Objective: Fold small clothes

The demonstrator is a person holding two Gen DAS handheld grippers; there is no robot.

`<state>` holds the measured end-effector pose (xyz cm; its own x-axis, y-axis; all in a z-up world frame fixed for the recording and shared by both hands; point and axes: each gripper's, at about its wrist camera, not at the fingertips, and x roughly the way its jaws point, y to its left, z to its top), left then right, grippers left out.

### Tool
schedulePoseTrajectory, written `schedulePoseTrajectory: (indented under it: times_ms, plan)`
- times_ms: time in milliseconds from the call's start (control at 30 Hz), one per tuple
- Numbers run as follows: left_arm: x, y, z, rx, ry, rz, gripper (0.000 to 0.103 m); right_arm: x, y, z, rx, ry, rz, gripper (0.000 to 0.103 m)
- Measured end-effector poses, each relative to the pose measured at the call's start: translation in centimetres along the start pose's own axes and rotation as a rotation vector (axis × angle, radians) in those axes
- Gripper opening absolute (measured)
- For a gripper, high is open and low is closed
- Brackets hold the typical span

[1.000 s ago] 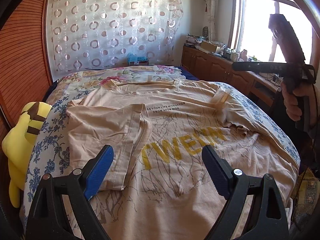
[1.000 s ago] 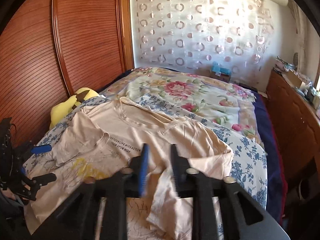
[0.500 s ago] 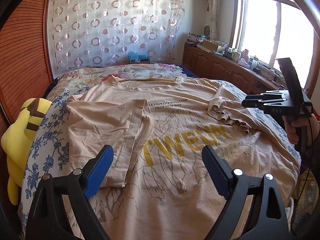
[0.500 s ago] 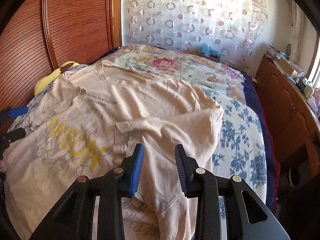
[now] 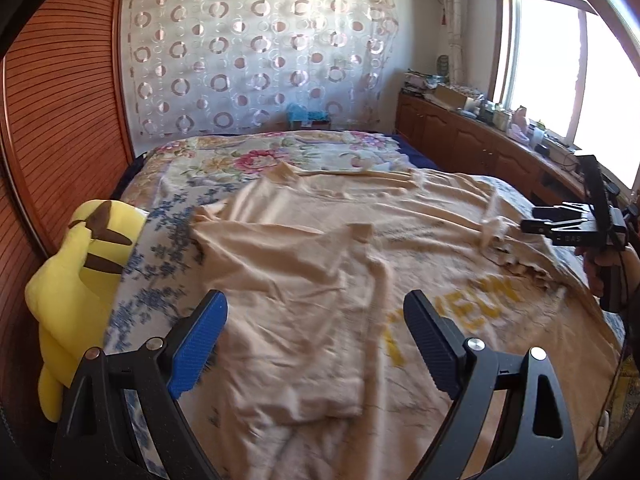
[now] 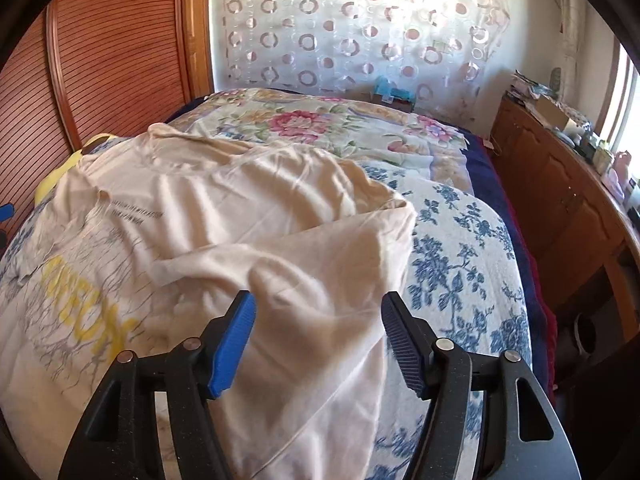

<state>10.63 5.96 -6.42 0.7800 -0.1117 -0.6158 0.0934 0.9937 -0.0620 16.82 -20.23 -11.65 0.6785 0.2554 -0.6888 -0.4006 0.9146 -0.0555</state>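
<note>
Left wrist view: beige T-shirt (image 5: 312,280), yellow lettering blurred, collar toward the curtain; both tools (image 5: 316,344) (image 6: 316,340) gaping, empty.

T-shirt (image 5: 320,280) lies on bed (image 6: 460,240) (plush toy (image 5: 76,280) at its left edge)

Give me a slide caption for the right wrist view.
Open right claw above the folded-in sleeve of a beige T-shirt on a floral bed.
</note>
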Motion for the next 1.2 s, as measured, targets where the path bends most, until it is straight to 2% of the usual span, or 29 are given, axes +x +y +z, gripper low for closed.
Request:
schedulePoseTrajectory:
  times_ms: [300, 500, 633, 900, 1200]
  plan:
    - [4.6, 5.0, 2.5, -0.041, 0.068, 0.067, 0.091, 4.5, -2.9, 2.3, 0.015, 0.047, -0.019, 0.069]
    - [7.7, 7.6, 3.2, -0.05, 0.127, 0.101, 0.091, 6.9, -3.4, 4.1, 0.014, 0.056, 0.009, 0.069]
    - [9.2, 8.7, 3.5, -0.068, 0.169, 0.094, 0.091, 7.4, -4.3, 3.9, 0.04, 0.052, 0.035, 0.07]
    - [10.9, 9.0, 3.9, -0.082, 0.205, 0.02, 0.067, 7.5, -4.4, 3.6, 0.043, 0.056, 0.03, 0.073]
    - [11.4, 9.3, 4.1, -0.098, 0.21, 0.033, 0.066, 7.4, -4.3, 3.6, 0.042, 0.057, 0.027, 0.074]
